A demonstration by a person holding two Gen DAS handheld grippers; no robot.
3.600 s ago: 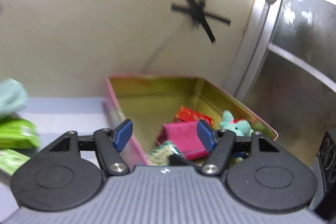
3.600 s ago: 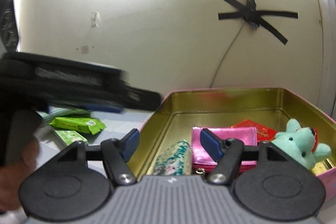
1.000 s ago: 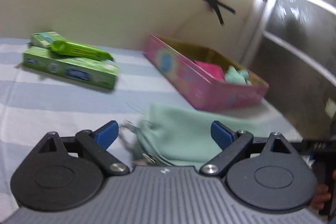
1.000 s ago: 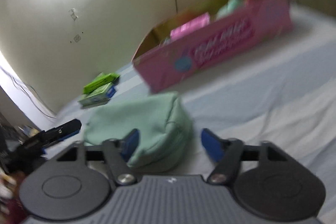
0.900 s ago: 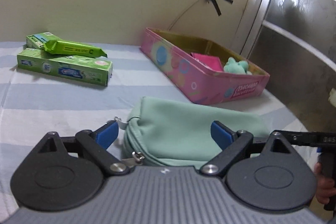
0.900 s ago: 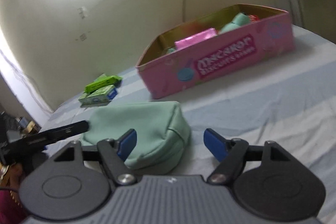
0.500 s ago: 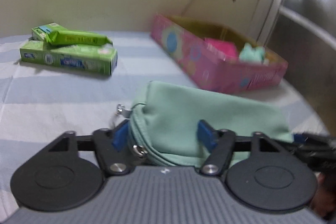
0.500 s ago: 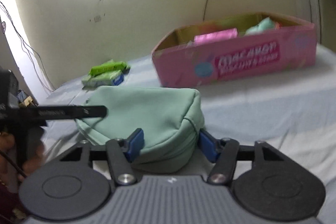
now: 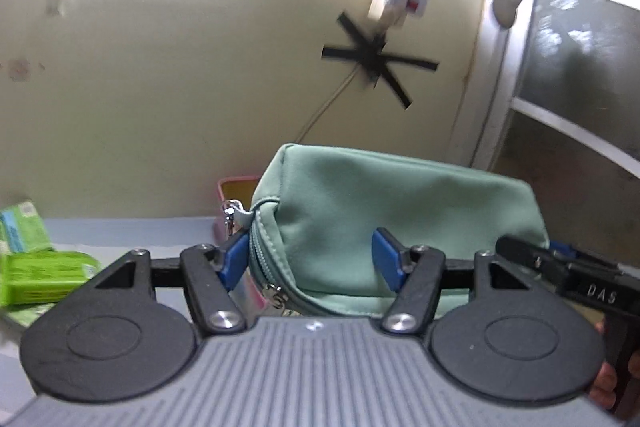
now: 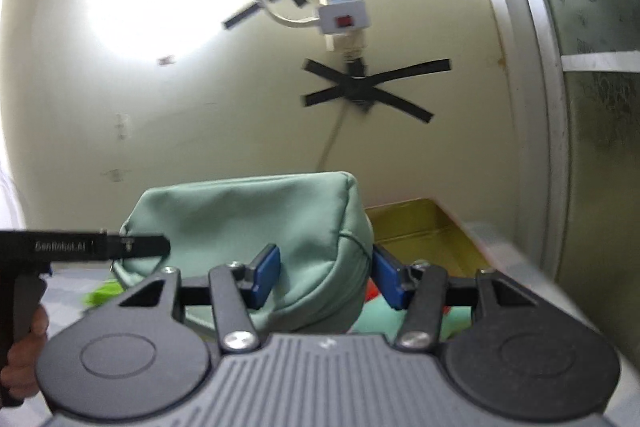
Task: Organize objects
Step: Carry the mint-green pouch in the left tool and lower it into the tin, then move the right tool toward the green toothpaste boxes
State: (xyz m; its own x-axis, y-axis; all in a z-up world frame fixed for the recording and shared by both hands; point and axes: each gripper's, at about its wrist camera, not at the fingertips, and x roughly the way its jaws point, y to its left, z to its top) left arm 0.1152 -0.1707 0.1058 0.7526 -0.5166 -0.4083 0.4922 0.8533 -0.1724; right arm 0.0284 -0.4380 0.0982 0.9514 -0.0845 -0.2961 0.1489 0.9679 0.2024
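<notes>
A mint-green zip pouch [image 9: 400,211] [image 10: 256,223] hangs in the air, held at both ends. My left gripper [image 9: 310,261] is shut on its zipper end, blue pads pressing the fabric. My right gripper [image 10: 326,279] is shut on the other end, squeezing it in. Each view shows the other gripper's black finger [image 9: 516,251] [image 10: 152,245] at the pouch's far end. The pink tin [image 9: 236,187] lies just behind and below the pouch, its gold inside [image 10: 420,227] open to the right. A teal plush [image 10: 376,325] and a red item [image 10: 372,289] show under the pouch.
Green toothpaste boxes [image 9: 40,275] lie on the striped sheet at the left. The wall behind carries a power strip [image 10: 340,11] and taped cable. A metal-framed glass door [image 10: 580,147] stands close on the right. A hand [image 10: 24,347] grips the left tool's handle.
Both grippers closed on the pouch, then lifted it off the sheet and carried it toward the pink tin. Both views now tilt up to the wall.
</notes>
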